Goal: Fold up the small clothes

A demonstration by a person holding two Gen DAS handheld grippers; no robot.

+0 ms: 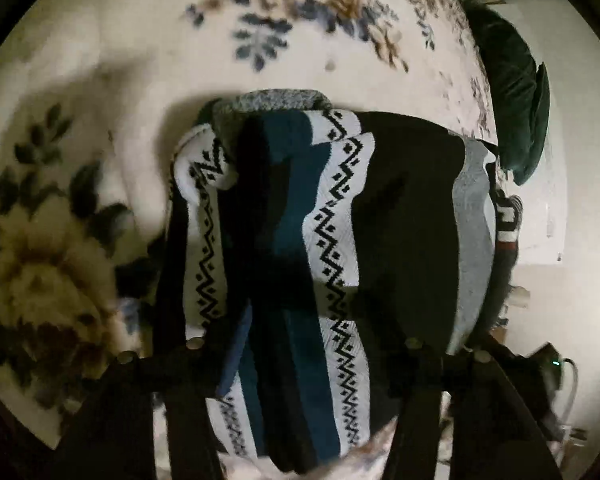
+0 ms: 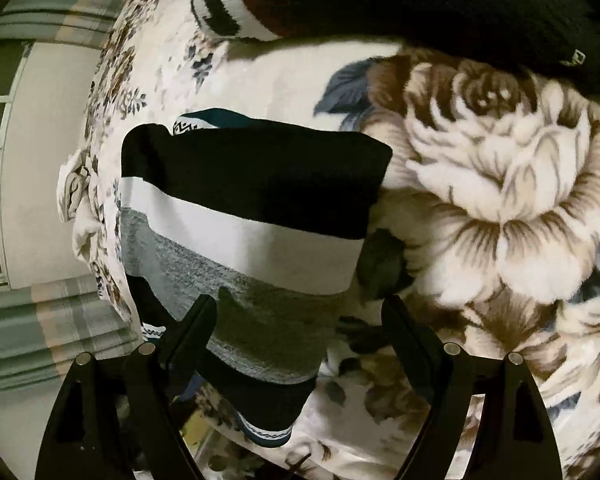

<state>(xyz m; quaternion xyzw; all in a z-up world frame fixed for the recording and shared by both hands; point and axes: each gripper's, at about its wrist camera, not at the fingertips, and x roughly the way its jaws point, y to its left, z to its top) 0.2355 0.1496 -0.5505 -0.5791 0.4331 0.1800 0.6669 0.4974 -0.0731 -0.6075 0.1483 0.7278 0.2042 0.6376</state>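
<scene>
Left wrist view: the striped sweater [image 1: 332, 240] fills the middle of the frame, bunched and running down between the two dark arms of the left tongs [image 1: 300, 360] at the bottom. Teal, black and white zigzag bands show here, with a grey cuff at top centre. The fingertips are lost under the cloth and shadow, so I cannot tell whether they are pinching it. A dark green cushion [image 1: 512, 120] sits at the upper right, seen in this view only.

Right wrist view: the sweater [image 2: 244, 208] lies folded flat on the flowered blanket [image 2: 500, 200], centre left, showing black, white and grey bands. The right tongs [image 2: 300, 320] stand wide apart, the left finger [image 2: 192, 332] over the grey band, the right finger over bare blanket. A second dark garment [image 2: 420, 0] lies across the top.
</scene>
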